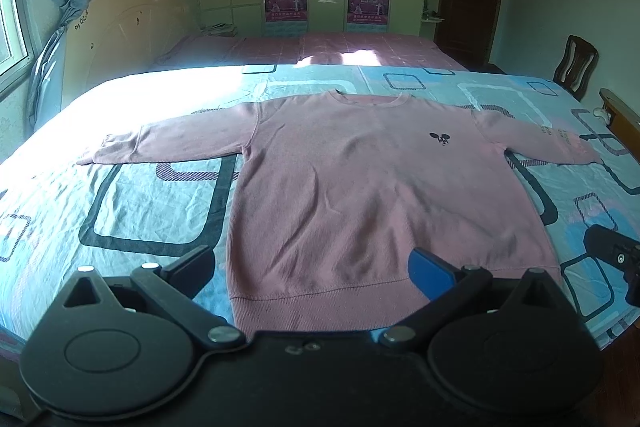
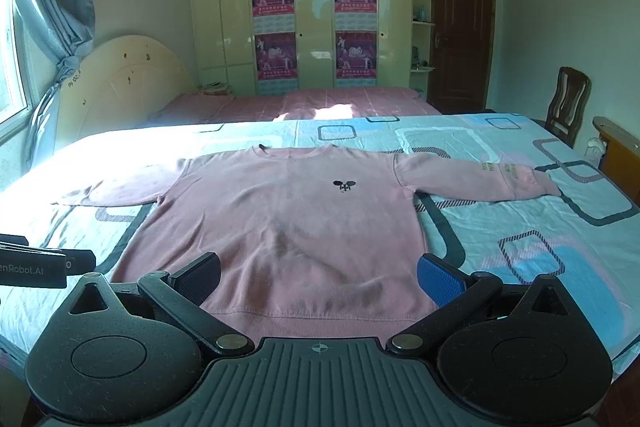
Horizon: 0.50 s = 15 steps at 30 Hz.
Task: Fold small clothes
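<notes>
A pink long-sleeved sweatshirt (image 1: 344, 183) lies flat and face up on the bed, both sleeves spread sideways, with a small dark logo (image 1: 440, 137) on the chest. It also shows in the right wrist view (image 2: 288, 227). My left gripper (image 1: 316, 271) is open and empty, hovering over the hem near the bed's front edge. My right gripper (image 2: 320, 277) is open and empty, also over the hem. The right gripper's finger shows at the right edge of the left wrist view (image 1: 612, 251). The left gripper shows at the left edge of the right wrist view (image 2: 36, 263).
The bed has a blue sheet with square patterns (image 1: 152, 203). A second bed with a pink cover (image 1: 320, 47) stands behind it. A wooden chair (image 1: 576, 65) and a bedside stand (image 2: 620, 151) are at the right. A wardrobe and a door are at the back.
</notes>
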{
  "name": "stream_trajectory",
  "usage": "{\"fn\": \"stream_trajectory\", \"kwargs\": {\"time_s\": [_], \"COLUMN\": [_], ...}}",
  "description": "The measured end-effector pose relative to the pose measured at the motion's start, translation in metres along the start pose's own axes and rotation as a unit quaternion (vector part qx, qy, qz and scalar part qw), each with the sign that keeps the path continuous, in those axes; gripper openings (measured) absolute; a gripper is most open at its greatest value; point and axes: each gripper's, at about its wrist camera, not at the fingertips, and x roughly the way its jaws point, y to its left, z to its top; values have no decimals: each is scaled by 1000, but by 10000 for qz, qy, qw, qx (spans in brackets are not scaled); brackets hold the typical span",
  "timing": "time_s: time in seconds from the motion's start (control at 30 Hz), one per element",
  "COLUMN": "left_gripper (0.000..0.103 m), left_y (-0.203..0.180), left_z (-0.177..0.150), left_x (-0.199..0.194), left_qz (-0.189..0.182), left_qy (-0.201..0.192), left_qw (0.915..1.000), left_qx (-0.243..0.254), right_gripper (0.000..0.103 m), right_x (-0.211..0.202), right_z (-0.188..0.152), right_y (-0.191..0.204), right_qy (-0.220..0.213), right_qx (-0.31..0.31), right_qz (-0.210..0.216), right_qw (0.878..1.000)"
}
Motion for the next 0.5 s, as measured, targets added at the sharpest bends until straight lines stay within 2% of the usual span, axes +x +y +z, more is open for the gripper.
{"fn": "stream_trajectory", "kwargs": {"time_s": [0.5], "left_gripper": [103], "left_y": [-6], "left_z": [16], "left_x": [29], "left_qz": [89], "left_qy": [77], "left_qw": [9999], "left_qx": [98], "right_gripper": [103], "right_x": [30], "right_z": [10], "right_y": [-17], "right_qy": [120], "right_qx": [85], "right_qz": [-195], "right_qw": [9997]}}
